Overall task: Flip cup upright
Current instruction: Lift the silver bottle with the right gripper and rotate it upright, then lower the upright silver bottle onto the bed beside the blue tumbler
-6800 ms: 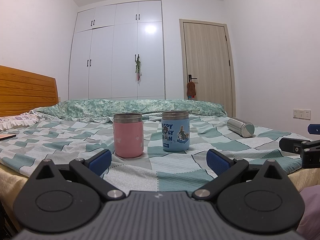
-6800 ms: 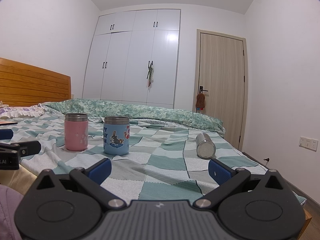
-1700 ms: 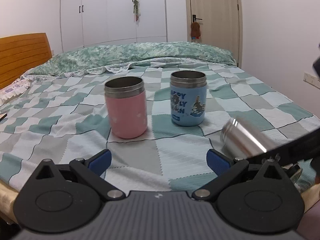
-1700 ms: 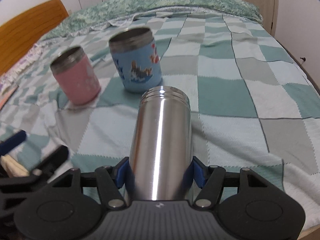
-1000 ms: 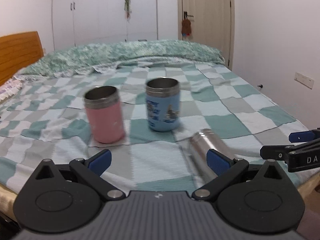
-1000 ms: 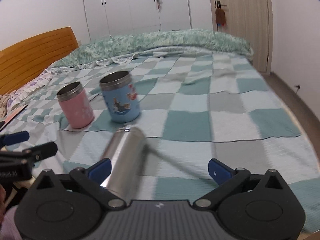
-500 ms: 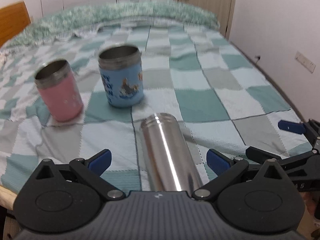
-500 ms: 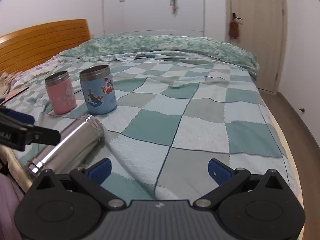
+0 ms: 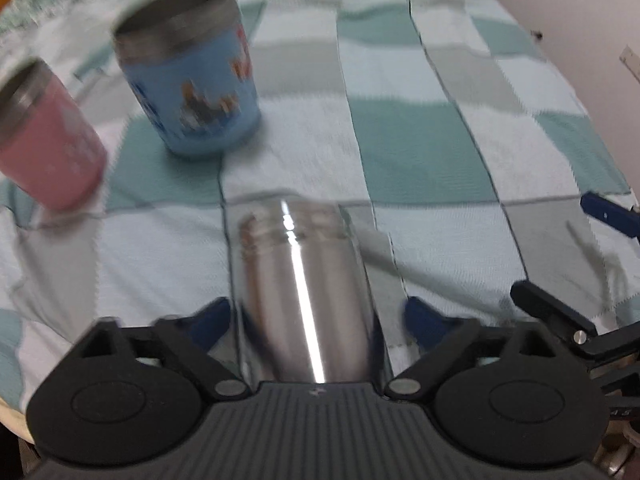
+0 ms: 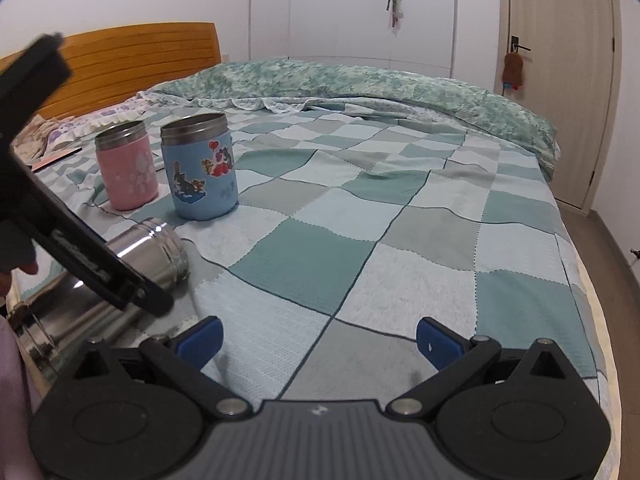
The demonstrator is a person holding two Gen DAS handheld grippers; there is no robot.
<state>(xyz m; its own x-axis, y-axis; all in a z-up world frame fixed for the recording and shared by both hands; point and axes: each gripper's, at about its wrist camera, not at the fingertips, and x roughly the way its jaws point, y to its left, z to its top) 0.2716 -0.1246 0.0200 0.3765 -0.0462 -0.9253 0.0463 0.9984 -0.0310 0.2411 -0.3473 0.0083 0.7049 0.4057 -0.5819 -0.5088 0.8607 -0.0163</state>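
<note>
A plain steel cup (image 9: 304, 292) lies on its side on the checked bedspread, its threaded mouth toward the far end of the bed. My left gripper (image 9: 316, 312) straddles its body, jaws closing in; the left blue pad looks close to the wall and a gap shows on the right, so contact is unclear in the blurred frame. The right wrist view shows the same cup (image 10: 132, 256) at the left under the left gripper's dark finger (image 10: 100, 268). My right gripper (image 10: 318, 336) is open and empty over the bedspread near the front edge.
A blue cartoon cup (image 9: 188, 76) and a pink cup (image 9: 44, 140) stand upright just beyond the steel cup; they also show in the right wrist view, blue (image 10: 202, 168) and pink (image 10: 126, 164). The wooden headboard (image 10: 132, 64) is at the far left, and a door (image 10: 556, 80) at the right.
My left gripper has moved forward and down over the lying steel cup, and its jaws have narrowed around it. My right gripper stays drawn back and open after letting the cup go.
</note>
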